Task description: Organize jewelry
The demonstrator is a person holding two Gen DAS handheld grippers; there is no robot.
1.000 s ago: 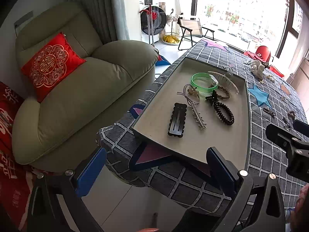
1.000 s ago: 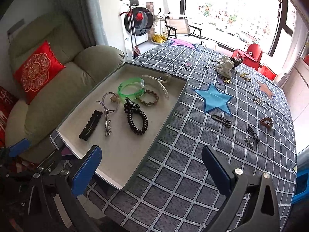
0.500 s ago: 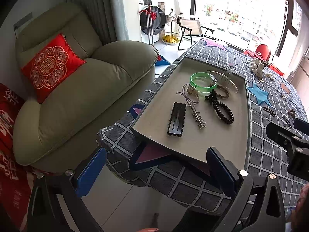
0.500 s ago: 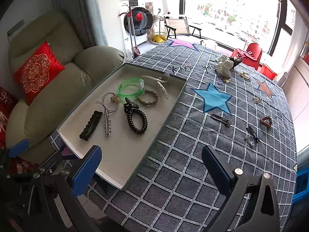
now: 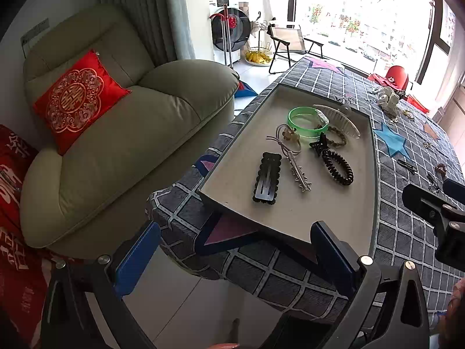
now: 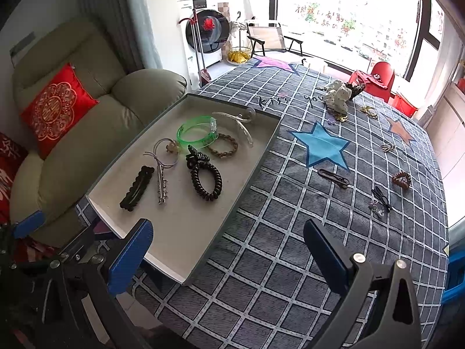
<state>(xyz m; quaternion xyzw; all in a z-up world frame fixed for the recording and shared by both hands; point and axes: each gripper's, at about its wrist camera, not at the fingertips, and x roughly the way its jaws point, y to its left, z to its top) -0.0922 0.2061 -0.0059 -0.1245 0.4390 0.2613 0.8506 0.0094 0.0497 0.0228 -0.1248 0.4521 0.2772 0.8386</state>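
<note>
About half seems sorted: several pieces lie in the tray (image 6: 263, 145) at the table's left edge, others (image 6: 332, 174) are scattered toward its right edge, and the left gripper (image 5: 235, 253) and right gripper (image 6: 229, 257) gape wide, empty.

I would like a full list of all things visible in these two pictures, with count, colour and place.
tray: 1, grey, table's left part
bangle: 1, green, in tray
coil hair tie: 1, dark brown, in tray
flat clip: 1, black, tray's near end
braided tie: 1, brown, beside bangle
slim clip: 1, brown, on tablecloth
tablecloth: 1, grey checked, stars
armchair: 1, olive, left
cushion: 1, red, on armchair
left tool: 1, blue pads, open
right tool: 1, blue pads, open
</note>
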